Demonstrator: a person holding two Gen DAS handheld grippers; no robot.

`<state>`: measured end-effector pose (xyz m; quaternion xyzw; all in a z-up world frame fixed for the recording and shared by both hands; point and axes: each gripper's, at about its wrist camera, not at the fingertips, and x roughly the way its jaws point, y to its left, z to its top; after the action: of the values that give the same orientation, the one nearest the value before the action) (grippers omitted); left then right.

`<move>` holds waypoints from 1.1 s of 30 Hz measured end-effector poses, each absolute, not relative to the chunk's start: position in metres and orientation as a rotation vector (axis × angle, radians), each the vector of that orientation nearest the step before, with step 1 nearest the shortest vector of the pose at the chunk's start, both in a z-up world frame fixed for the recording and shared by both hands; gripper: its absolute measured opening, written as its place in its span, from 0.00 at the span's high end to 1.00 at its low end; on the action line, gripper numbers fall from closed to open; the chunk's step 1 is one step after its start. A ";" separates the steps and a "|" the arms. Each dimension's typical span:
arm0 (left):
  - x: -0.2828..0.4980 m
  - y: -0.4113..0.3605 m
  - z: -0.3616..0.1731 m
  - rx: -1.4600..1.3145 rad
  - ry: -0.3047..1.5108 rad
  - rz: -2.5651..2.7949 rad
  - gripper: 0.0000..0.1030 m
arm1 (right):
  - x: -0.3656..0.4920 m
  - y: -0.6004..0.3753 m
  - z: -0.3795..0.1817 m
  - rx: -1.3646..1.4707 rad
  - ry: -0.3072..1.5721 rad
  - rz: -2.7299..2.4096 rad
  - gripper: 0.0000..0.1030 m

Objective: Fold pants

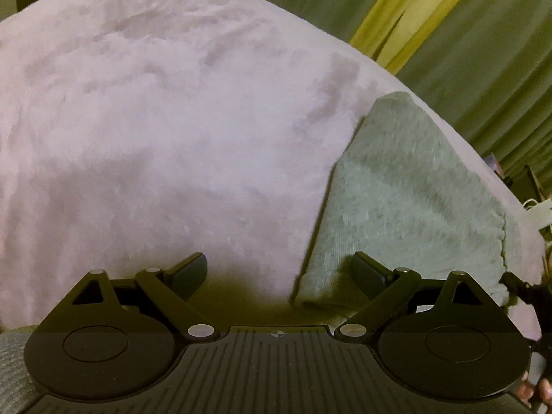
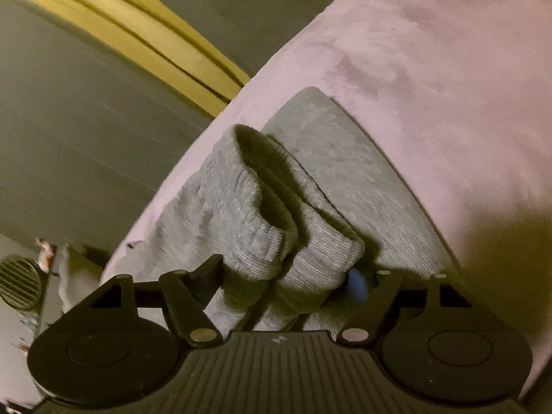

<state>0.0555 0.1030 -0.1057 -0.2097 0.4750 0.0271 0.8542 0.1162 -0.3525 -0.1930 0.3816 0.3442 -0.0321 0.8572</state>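
The grey knit pants (image 1: pixel 410 193) lie folded on the pink plush blanket (image 1: pixel 155 120), near its right edge. My left gripper (image 1: pixel 279 272) is open and low over the blanket. Its right finger (image 1: pixel 367 270) rests at the pants' near folded edge, and nothing is between the jaws. In the right wrist view the pants' ribbed cuffs (image 2: pixel 262 214) bunch up between the fingers of my right gripper (image 2: pixel 283 281). The jaws stand wide and the cloth looks loose and unsqueezed. A blue pad (image 2: pixel 357 286) shows on the right finger.
The blanket's edge (image 2: pixel 193 158) drops off just past the pants, with green curtains (image 1: pixel 483 51) and a yellow strip (image 1: pixel 403 17) behind. A round black ribbed object (image 2: pixel 20 286) and small clutter lie below at the left. A person's hand (image 1: pixel 538 391) shows at the bottom right.
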 end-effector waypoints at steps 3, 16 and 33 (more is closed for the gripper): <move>0.055 0.102 -0.106 -0.436 0.999 0.059 0.07 | 0.121 -0.348 -0.193 0.780 0.732 -0.083 0.28; 0.057 0.107 -0.110 -0.470 1.024 0.075 0.07 | 0.102 -0.315 -0.117 0.687 0.522 0.012 0.54; 0.062 0.106 -0.112 -0.458 1.041 0.081 0.07 | 0.066 -0.371 -0.172 0.671 0.645 -0.179 0.40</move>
<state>0.0616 0.1064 -0.1115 -0.2166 0.4926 0.0385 0.8420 0.0657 -0.3705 -0.1721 0.3231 0.3106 -0.0863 0.8898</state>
